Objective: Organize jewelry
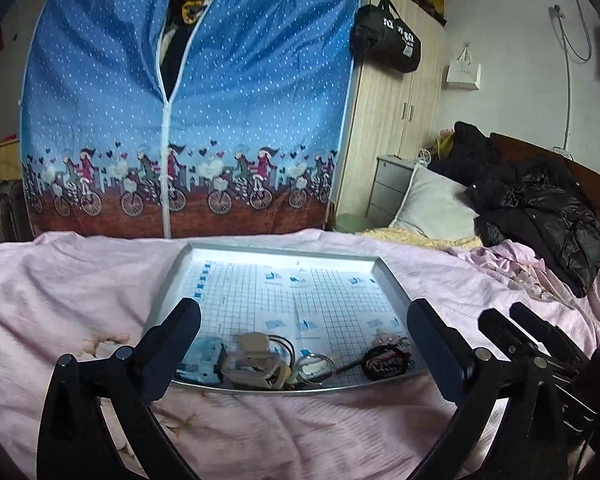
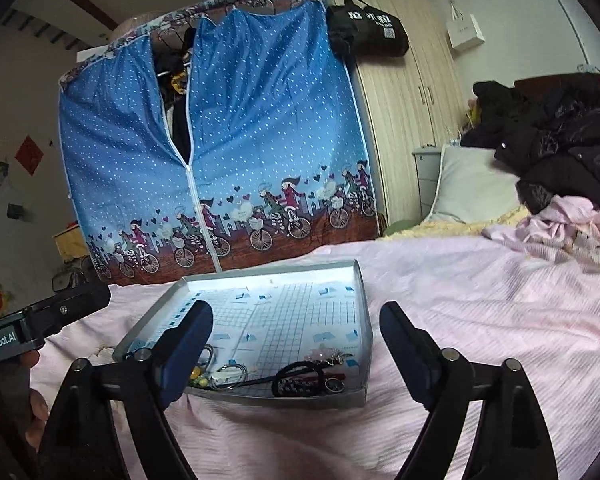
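Both tools hover low over the bed. The left gripper has its jaws spread wide, gripping nothing, and the right gripper is just as wide and bare. The jewelry sits bunched along the near edge of the shallow tray: a beige clip, a silver ring, a dark bracelet. A blue fabric wardrobe stands behind.

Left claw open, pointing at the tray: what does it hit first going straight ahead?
Likely the beige hair clip at the tray's near edge, centred between the left claw's fingers; depth is uncertain.
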`<act>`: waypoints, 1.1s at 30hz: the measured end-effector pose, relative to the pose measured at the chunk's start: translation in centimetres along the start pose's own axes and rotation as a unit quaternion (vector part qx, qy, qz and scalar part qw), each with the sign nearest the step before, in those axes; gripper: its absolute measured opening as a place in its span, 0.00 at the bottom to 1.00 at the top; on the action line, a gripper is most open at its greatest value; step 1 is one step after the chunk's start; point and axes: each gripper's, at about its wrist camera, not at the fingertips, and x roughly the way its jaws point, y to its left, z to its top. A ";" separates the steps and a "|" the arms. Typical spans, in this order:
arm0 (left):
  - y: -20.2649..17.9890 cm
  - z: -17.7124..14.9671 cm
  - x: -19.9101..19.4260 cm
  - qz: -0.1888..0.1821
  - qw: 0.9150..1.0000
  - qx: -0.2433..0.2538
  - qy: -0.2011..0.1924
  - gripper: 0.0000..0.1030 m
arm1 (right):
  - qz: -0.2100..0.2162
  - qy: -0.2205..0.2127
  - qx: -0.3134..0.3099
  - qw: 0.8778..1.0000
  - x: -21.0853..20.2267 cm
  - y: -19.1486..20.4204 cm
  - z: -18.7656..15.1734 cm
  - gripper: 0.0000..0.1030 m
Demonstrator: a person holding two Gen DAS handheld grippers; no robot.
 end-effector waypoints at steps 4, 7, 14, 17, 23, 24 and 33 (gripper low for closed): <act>0.4 0.5 -2.7 0.010 0.999 -0.017 -0.029 0.98 | 0.020 -0.021 -0.014 0.999 -2.2 1.1 0.7 0.99; 0.4 0.3 -4.6 0.015 0.999 -0.016 -0.042 0.98 | 0.027 -0.031 -0.017 0.999 -3.6 1.7 1.1 1.00; 0.2 -1.0 -9.4 0.032 0.997 -0.024 -0.065 0.98 | 0.036 -0.058 -0.023 0.997 -6.9 2.5 2.0 1.00; -0.2 -1.5 -11.0 0.036 0.997 -0.019 -0.066 0.98 | 0.040 -0.065 -0.029 0.997 -7.9 2.9 2.1 1.00; -0.6 -2.4 -14.3 0.053 0.995 -0.014 -0.086 0.98 | 0.049 -0.075 -0.038 0.995 -10.1 3.8 1.8 1.00; -0.6 -2.6 -14.9 0.055 0.994 -0.015 -0.089 0.98 | 0.049 -0.076 -0.037 0.995 -10.6 3.8 1.6 1.00; 0.5 -5.3 -19.3 0.062 0.994 -0.037 -0.077 0.98 | 0.054 -0.081 -0.035 0.995 -14.3 4.7 0.1 1.00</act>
